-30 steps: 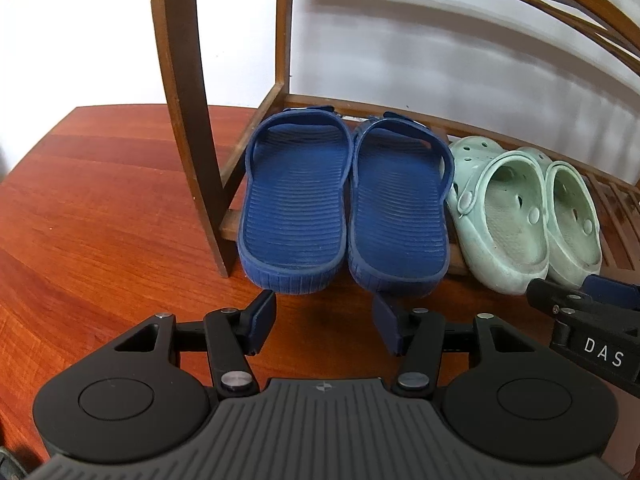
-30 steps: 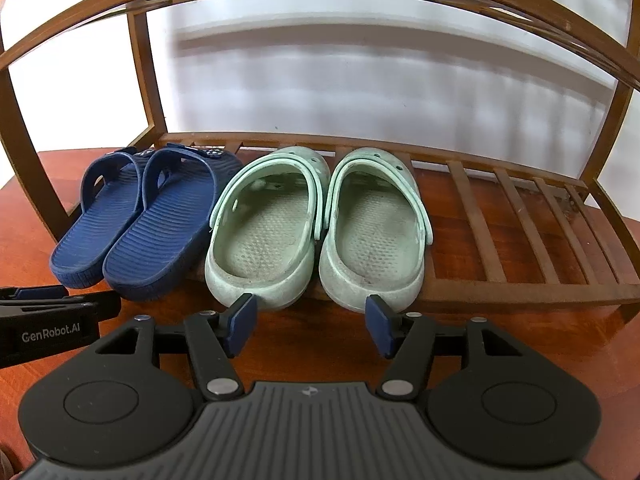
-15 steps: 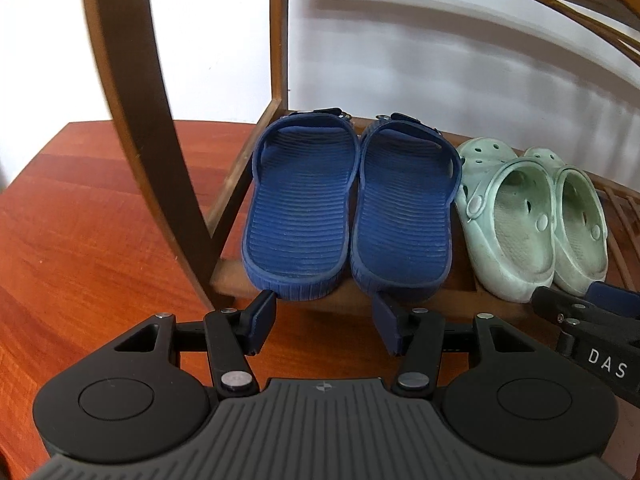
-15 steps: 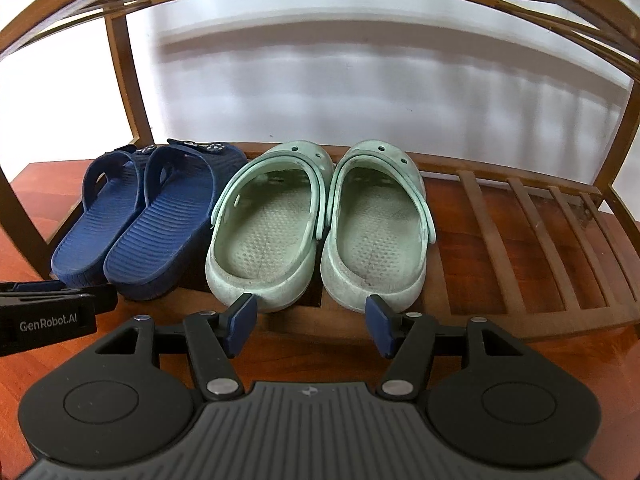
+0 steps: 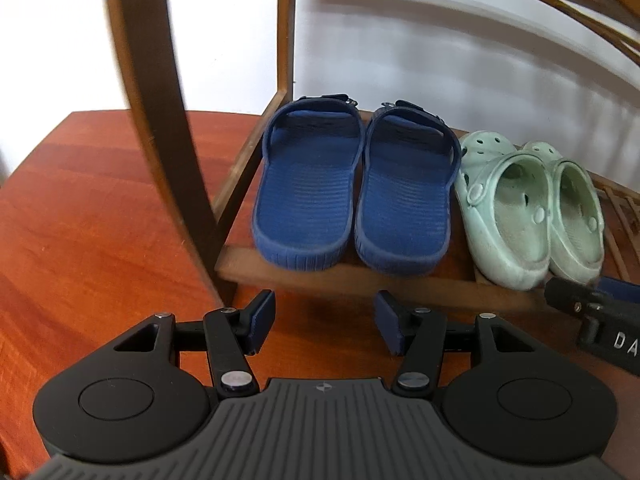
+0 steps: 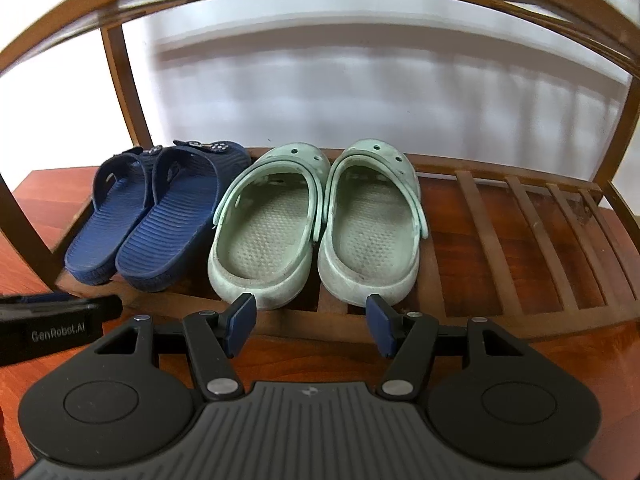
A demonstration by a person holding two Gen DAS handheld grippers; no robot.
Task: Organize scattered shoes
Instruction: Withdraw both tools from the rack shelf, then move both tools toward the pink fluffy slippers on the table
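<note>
Both pairs sit on the bottom slatted shelf of the wooden shoe rack point(image 6: 520, 236), heels toward the cameras, toes toward the white wall point(image 6: 360, 92).

Blue slides point(image 5: 352, 196): side by side, touching along their inner edges, at the left end of the shelf just inside the rack's left post point(image 5: 152, 120). Heels overhang the shelf's front rail point(image 5: 344, 280) a little.

Mint clogs point(image 6: 316, 224): just right of the slides, near the shelf's middle; left clog touches the right slide. Heels over the front rail too. Right end of the shelf is bare slats.

Rack stands on a red-brown wooden tabletop point(image 5: 88, 220).

Left gripper point(image 5: 324, 322): jaws about half open, nothing between the pads, hovering over the tabletop in front of the slides, clear of the rail.

Right gripper point(image 6: 310, 324): jaws moderately wide, empty, in front of the clogs; in the image its left pad overlaps the left clog's heel, contact can't be confirmed.

Each gripper shows at the edge of the other's view, so they're side by side.
</note>
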